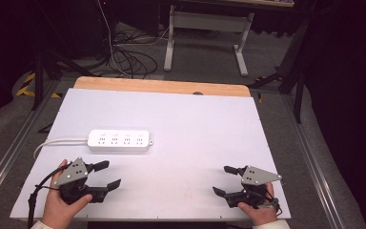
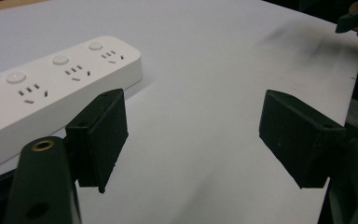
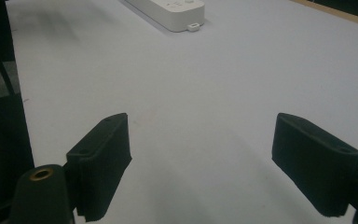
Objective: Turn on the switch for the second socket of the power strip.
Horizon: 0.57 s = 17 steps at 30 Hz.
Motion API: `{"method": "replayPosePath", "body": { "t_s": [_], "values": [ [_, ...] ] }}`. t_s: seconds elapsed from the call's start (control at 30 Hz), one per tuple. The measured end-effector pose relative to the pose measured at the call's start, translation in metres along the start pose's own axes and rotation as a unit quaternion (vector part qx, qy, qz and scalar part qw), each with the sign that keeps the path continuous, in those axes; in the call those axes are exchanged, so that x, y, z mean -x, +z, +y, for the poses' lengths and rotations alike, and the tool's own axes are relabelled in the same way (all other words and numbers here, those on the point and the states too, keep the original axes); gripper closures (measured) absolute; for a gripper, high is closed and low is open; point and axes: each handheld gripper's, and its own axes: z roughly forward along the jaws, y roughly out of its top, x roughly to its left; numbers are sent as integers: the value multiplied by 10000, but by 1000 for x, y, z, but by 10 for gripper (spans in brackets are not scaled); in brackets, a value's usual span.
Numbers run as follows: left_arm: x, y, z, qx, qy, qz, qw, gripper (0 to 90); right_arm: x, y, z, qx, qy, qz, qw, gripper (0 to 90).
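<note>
Jaws stood spread wide on both grippers, with nothing between them. The left gripper (image 1: 106, 174) rested low over the near left part of the white table (image 1: 195, 124), held in the person's left hand (image 1: 59, 202), and it pointed toward the right. Just beyond it lay a white power strip (image 1: 119, 140), flat on the table with its sockets facing up and its white cord (image 1: 57, 142) running off toward the left edge. In the left gripper view, the power strip (image 2: 51, 88) sat close beside one of the jaws, apart from it and not between the two; bare table showed in the gap. The right gripper (image 1: 223, 180) sat at the near right of the table in the right hand (image 1: 257, 212) and pointed left, well apart from the power strip. In the right gripper view, the end of the power strip (image 3: 172, 11) showed far off at the top.
</note>
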Motion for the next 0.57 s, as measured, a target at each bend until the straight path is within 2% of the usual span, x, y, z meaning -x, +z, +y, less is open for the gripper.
{"method": "replayPosePath", "body": {
  "t_s": [0.07,0.1,0.17,0.33,0.4,0.57],
  "values": [
    [0,2,-6,63,-48,69,9999,232,0,0,0,18,-2,12,10000,198],
    [0,3,-9,102,-133,16,9999,231,0,0,0,10,-7,9,10000,198],
    [0,4,-14,167,-167,-64,9997,229,0,0,0,6,-21,16,10000,198],
    [3,2,-18,409,27,-220,9989,200,0,0,0,9,-20,21,10000,198],
    [4,1,-20,382,30,-252,9989,177,0,0,0,20,-12,36,10000,198],
    [2,-1,-23,430,-196,-228,9986,155,-1,0,0,16,-18,33,10000,198]
  ]
}}
